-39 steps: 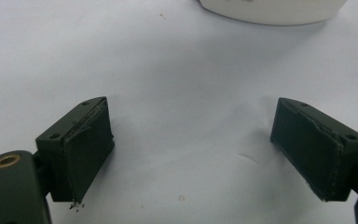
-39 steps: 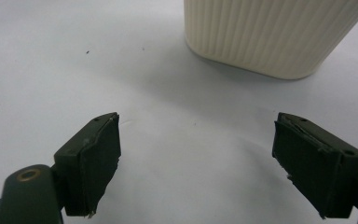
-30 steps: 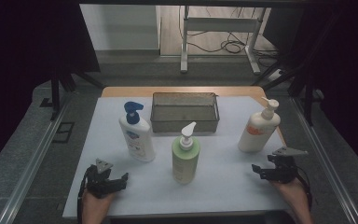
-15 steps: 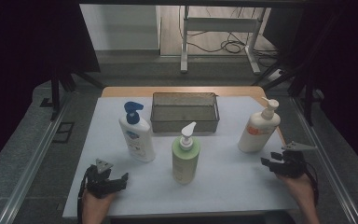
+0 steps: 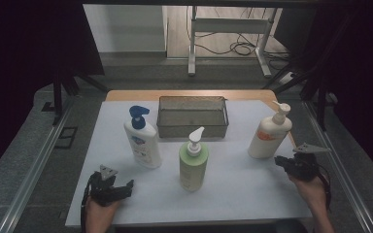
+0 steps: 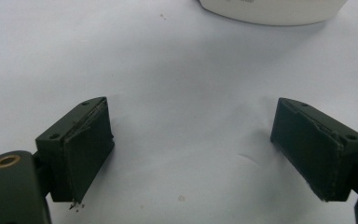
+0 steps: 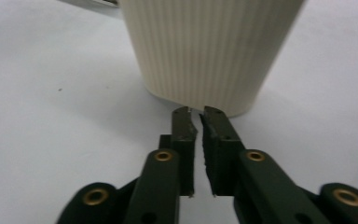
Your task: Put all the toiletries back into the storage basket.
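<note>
Where cropped by the frame, hides the ribbed cream pump bottle top; right gripper closed empty before it, left gripper wide open, green bottle between.

No legible text on the table

We can make out only blurred label patches on the blue-capped bottle and the cream pump bottle, none of it readable.
</note>
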The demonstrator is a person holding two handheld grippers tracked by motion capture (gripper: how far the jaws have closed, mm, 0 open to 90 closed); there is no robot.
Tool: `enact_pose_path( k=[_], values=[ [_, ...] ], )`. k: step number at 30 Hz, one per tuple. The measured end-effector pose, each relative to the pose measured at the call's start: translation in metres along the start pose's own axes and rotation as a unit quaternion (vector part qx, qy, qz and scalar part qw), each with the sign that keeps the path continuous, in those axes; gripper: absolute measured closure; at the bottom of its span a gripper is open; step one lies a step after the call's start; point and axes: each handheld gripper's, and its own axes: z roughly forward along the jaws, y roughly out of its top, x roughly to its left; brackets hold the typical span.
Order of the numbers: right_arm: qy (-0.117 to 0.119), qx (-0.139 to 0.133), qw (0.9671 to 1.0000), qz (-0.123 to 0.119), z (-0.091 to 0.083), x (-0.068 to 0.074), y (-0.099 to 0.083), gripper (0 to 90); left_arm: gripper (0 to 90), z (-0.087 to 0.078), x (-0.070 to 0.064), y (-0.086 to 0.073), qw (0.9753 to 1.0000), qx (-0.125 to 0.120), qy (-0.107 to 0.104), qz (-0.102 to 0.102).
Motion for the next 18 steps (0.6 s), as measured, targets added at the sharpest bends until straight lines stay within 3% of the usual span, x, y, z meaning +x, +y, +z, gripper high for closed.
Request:
enact_pose_path(
  k=[1,18],
  values=[
    [0.004,-0.004,1.0000,-0.006,0.001,0.004,0.002,89.4,12.2,0.000,0.000,0.000,1.0000,0.000,0.000,0.000],
    [0.015,-0.014,0.9991,-0.038,0.025,0.027,0.022,89.9,12.2,0.000,0.000,0.000,1.0000,-0.001,0.000,0.000]
  ],
)
